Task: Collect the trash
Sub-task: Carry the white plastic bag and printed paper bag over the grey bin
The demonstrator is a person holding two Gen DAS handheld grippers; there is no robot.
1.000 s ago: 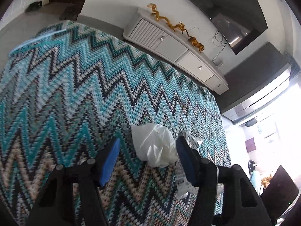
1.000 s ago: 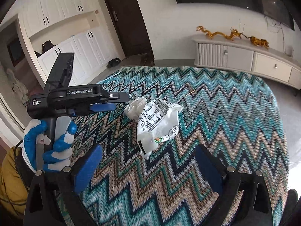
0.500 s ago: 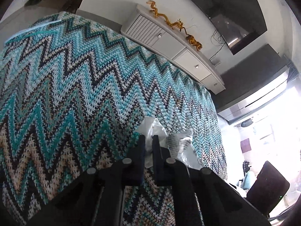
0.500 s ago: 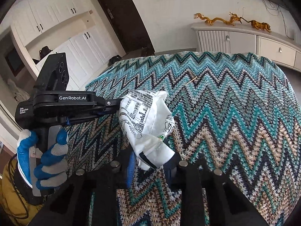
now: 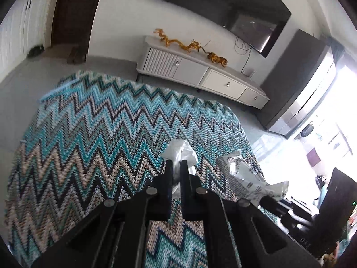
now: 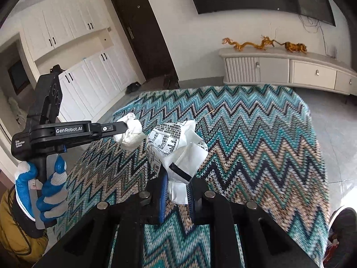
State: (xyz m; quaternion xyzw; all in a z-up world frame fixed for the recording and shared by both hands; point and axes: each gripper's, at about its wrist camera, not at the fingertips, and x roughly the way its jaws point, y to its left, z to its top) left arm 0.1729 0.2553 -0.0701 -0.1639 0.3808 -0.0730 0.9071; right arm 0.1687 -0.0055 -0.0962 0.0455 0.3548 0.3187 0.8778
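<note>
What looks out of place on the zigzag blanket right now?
Only a thin yellowish sliver lying loose on the blanket; what it is, I cannot tell. The tissue wad and printed wrapper are already gripped.

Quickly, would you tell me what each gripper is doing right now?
Left gripper: shut on the crumpled tissue.
Right gripper: jaws just closed, shut on the printed wrapper.

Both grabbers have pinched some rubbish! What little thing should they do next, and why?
Probably carry both pieces away from the zigzag blanket towards a bin, though none is in view. The left gripper is shut on the crumpled tissue, and the right gripper is shut on the printed wrapper.
</note>
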